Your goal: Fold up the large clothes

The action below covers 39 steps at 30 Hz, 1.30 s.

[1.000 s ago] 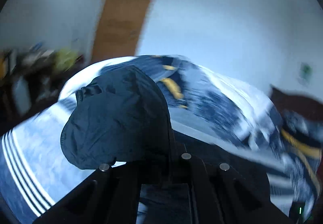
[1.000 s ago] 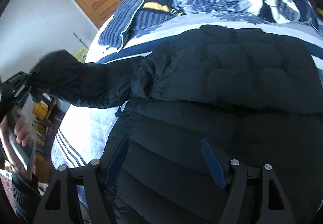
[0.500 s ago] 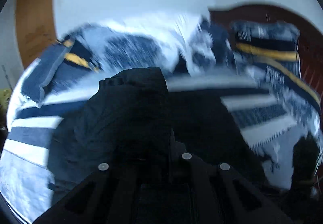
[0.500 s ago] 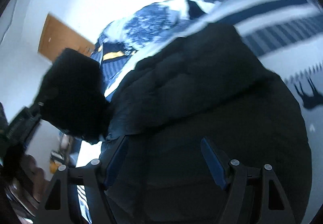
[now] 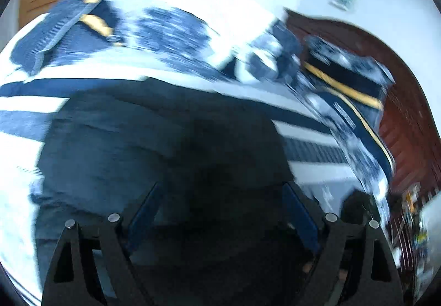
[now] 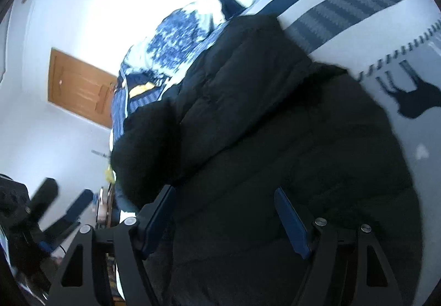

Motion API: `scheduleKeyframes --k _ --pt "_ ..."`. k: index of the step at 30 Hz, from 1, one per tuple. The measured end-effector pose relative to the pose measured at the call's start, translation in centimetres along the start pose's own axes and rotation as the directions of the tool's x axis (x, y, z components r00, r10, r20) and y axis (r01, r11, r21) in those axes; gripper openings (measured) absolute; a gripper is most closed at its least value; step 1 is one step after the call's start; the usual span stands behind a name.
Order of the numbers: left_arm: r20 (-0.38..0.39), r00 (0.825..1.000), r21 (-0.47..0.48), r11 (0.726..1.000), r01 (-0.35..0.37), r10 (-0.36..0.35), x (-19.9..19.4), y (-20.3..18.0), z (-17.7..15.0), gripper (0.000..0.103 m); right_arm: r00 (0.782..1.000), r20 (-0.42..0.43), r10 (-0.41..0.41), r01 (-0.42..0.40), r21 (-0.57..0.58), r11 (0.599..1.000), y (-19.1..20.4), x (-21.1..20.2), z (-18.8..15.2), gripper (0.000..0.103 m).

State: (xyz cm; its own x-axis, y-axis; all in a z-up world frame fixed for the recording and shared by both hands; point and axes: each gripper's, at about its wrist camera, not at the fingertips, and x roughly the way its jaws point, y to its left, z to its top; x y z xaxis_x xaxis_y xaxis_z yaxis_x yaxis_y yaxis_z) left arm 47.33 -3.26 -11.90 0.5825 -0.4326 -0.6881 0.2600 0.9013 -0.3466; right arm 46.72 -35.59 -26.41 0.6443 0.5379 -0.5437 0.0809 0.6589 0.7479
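Left gripper (image 5: 220, 212): jaws spread wide, blue pads clear on both sides, nothing pinched between them (the whole left view is smeared with motion blur).
Right gripper (image 6: 224, 215): jaws wide apart too, holding nothing, hovering just above the dark fabric.
Puffer jacket (image 6: 275, 140): black and quilted, spread on the bed straight ahead of and under the right gripper, filling the space between its fingers; in the left view the same jacket (image 5: 154, 146) lies directly ahead of the open jaws.
Sleeve (image 6: 146, 146): a rounded black bulk, ahead and to the left of the right gripper's left pad, lying up against the jacket body.
Bedspread (image 6: 358, 2): white with navy stripes and a dark animal silhouette, showing ahead and to the right of the right gripper, past the jacket's edge.
Duvet (image 5: 171, 24): crumpled blue-and-white heap, far ahead of the left gripper, beyond the jacket.
Pillow (image 5: 347, 80): navy with a yellow band, ahead and to the right of the left gripper, against the headboard (image 5: 399, 91) (dark reddish wood).
Door (image 6: 80, 85): wooden, far ahead and left of the right gripper.
Seen from the right wrist: the left gripper (image 6: 63, 198) sits low at the left, beside the jacket, its fingers parted and free of cloth.
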Motion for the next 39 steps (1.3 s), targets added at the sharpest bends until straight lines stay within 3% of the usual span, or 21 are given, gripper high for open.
scheduleKeyframes --k 3,4,5,9,11,12,14,16,18,19,20,21,23,26,28,32,34,35,36,38,39 --pt "-0.011 0.98 -0.11 0.974 -0.197 0.197 -1.0 5.9 -0.1 0.089 0.999 -0.041 0.016 -0.019 -0.069 0.997 2.2 0.8 -1.1 0.077" --pt "-0.051 0.958 -0.167 0.943 -0.287 0.282 -0.8 8.6 -0.3 0.089 0.998 -0.062 0.017 -0.023 -0.102 0.995 3.2 1.3 -1.6 0.077" --pt "-0.086 0.945 -0.228 0.917 -0.327 0.315 -0.5 11.4 -0.5 0.089 0.997 -0.078 0.017 -0.026 -0.127 0.992 4.1 1.8 -2.1 0.077" --pt "-0.132 0.955 -0.408 0.864 -0.295 0.264 0.7 18.4 -1.8 0.088 0.988 -0.151 0.003 -0.028 -0.161 0.987 7.9 4.9 -3.3 0.077" --pt "-0.159 0.97 -0.483 0.843 -0.239 0.184 2.3 20.6 -2.1 0.088 0.984 -0.153 -0.091 0.064 -0.175 0.982 9.0 6.7 -2.7 0.077" --pt "-0.162 0.977 -0.535 0.819 -0.206 0.14 3.0 21.8 -2.5 0.087 0.977 -0.142 -0.16 0.136 -0.165 0.977 9.2 7.7 -2.2 0.077" --pt "-0.145 0.987 -0.614 0.776 -0.148 0.073 4.6 23.2 -2.8 0.085 0.976 -0.113 -0.184 0.167 -0.147 0.975 8.9 8.5 -1.2 0.077" --pt "-0.114 0.993 -0.672 0.735 -0.097 0.027 6.0 24.4 -2.9 0.07 0.975 -0.078 -0.206 0.195 -0.125 0.973 8.6 8.3 -0.2 0.066" --pt "-0.107 0.994 -0.714 0.697 -0.065 -0.017 7.4 25.5 -2.7 0.031 0.979 -0.055 -0.194 0.186 -0.13 0.974 8.7 7.6 1.3 0.033" --pt "-0.096 0.994 -0.742 0.669 -0.043 -0.044 7.9 26.0 -2.6 0.023 0.978 -0.041 -0.205 0.198 -0.138 0.97 8.9 6.9 2.0 0.027" --pt "-0.079 0.995 -0.763 0.646 -0.024 -0.057 7.9 26.3 -2.5 0.016 0.979 -0.017 -0.205 0.201 -0.148 0.968 9.2 6.1 2.9 0.015" --pt "-0.063 0.997 -0.766 0.643 -0.015 -0.053 7.7 26.2 -2.1 0.007 0.979 0.007 -0.206 0.204 -0.158 0.966 9.5 5.5 3.5 0.007" --pt "-0.028 0.999 -0.743 0.67 0.005 -0.039 7.2 25.0 -1.0 0.005 0.976 0.072 -0.204 0.215 -0.211 0.954 11.0 4.1 6.2 0.004" --pt "0.006 1.0 -0.656 0.755 0.02 -0.021 7.1 22.3 1.3 0.005 0.98 0.149 -0.135 0.173 -0.282 0.944 13.9 2.6 10.8 0.003" --pt "-0.017 1.0 -0.588 0.809 0.003 -0.017 8.0 20.5 2.6 0.006 0.98 0.179 -0.085 0.137 -0.306 0.942 15.0 1.8 13.0 0.003" --pt "-0.104 0.994 -0.486 0.871 -0.074 0.026 11.0 19.1 3.0 0.011 0.981 0.121 -0.153 0.178 -0.233 0.956 11.0 4.2 15.6 0.003" --pt "-0.113 0.993 -0.467 0.881 -0.07 0.019 10.3 19.2 2.2 0.022 0.972 0.047 -0.232 0.236 -0.198 0.951 8.0 6.8 15.2 0.003" --pt "-0.102 0.995 -0.46 0.886 -0.067 0.022 10.0 19.5 2.0 0.036 0.966 0.011 -0.257 0.256 -0.159 0.954 6.3 7.5 14.6 0.007" --pt "-0.083 0.995 -0.446 0.891 -0.078 0.046 9.3 19.9 1.9 0.051 0.969 -0.007 -0.245 0.243 -0.117 0.963 5.3 7.8 14.0 0.007" --pt "-0.043 0.992 -0.427 0.896 -0.125 0.117 7.7 20.6 1.9 0.063 0.98 0.002 -0.199 0.199 -0.099 0.975 4.3 7.0 13.2 0.007" --pt "-0.022 0.987 -0.42 0.894 -0.153 0.158 7.0 21.1 2.1 0.066 0.979 0.028 -0.2 0.202 -0.103 0.974 4.3 6.4 12.8 0.012"
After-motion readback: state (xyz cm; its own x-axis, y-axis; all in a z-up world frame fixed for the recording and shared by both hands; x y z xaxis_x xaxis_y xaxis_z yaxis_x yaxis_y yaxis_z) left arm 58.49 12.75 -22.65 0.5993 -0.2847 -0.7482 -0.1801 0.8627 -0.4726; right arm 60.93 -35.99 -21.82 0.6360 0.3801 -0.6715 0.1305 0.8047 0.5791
